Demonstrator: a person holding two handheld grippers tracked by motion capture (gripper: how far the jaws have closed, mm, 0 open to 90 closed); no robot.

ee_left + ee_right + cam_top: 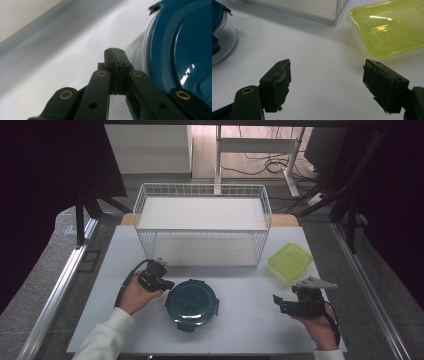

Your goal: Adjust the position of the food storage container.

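White tabletop (250, 300) — round container (192, 304) beside closed left tongs (167, 284); right tongs (281, 304) apart.

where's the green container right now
In the high view the green container sits on the right side of the white table, just off the wire basket's front right corner and beyond the right gripper.
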